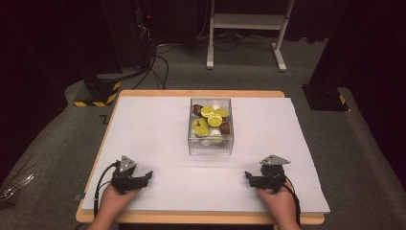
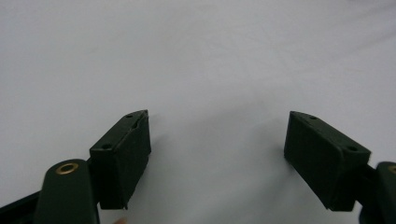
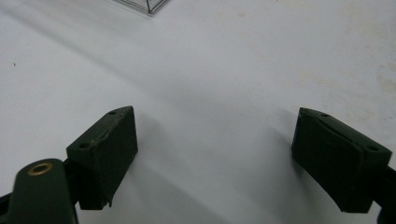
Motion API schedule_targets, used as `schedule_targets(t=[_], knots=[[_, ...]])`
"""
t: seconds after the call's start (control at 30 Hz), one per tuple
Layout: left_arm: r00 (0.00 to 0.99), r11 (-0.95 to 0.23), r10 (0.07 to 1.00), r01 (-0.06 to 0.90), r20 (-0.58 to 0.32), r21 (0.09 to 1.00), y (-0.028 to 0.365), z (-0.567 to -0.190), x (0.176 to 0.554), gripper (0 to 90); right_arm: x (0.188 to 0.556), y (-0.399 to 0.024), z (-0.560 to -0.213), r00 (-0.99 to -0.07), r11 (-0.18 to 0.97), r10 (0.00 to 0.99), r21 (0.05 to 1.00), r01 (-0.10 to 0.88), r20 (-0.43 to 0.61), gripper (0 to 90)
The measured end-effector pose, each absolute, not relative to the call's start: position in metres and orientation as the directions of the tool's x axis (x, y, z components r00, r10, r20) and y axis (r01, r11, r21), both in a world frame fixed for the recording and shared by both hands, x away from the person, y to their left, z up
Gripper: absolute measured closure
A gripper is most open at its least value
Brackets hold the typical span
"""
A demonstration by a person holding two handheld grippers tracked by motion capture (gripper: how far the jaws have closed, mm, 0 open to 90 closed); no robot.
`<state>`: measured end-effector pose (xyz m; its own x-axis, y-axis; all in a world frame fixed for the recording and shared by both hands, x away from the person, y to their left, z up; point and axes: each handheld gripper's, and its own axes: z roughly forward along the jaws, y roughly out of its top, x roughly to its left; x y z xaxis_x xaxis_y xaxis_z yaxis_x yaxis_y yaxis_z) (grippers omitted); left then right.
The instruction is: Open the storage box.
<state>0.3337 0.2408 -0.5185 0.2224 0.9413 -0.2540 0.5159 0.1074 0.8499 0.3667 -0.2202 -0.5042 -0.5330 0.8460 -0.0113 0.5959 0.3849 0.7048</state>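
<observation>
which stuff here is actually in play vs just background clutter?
In play:
- clear box mid-table, holding lime slices and brown pieces
- left claw, open, resting on the white sheet
- right claw, open, same

Background:
- white stand legs
- floor cables
- yellow-black striped base

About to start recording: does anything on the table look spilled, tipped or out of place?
Nothing stands out. The clear plastic box of yellow-green citrus slices and brown pieces stands upright mid-table, nothing spilled around it. The left gripper and right gripper rest open on the white sheet.
</observation>
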Motion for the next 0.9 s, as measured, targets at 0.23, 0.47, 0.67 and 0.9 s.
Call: schedule_targets(t=[0.23,0.47,0.67,0.9], knots=[[0.225,0.110,0.939,0.518,-0.259,0.848,0.2410,-0.5184,0.3342,23.0,0.3670,-0.2205,-0.5043,-0.533,0.383,0.846,0.705,0.596,-0.009,14.2],[0.226,0.110,0.939,0.518,-0.259,0.849,0.2410,-0.5184,0.3342,22.9,0.3667,-0.2205,-0.5044,-0.533,0.383,0.846,0.706,0.596,-0.010,14.2],[0.218,0.118,0.940,0.513,-0.262,0.850,0.2399,-0.5187,0.3340,23.0,0.3668,-0.2204,-0.5043,-0.533,0.384,0.846,0.705,0.596,-0.010,14.3],[0.224,0.111,0.939,0.516,-0.259,0.849,0.2409,-0.5185,0.3341,23.0,0.3664,-0.2202,-0.5042,-0.531,0.383,0.847,0.704,0.598,-0.010,14.4]])
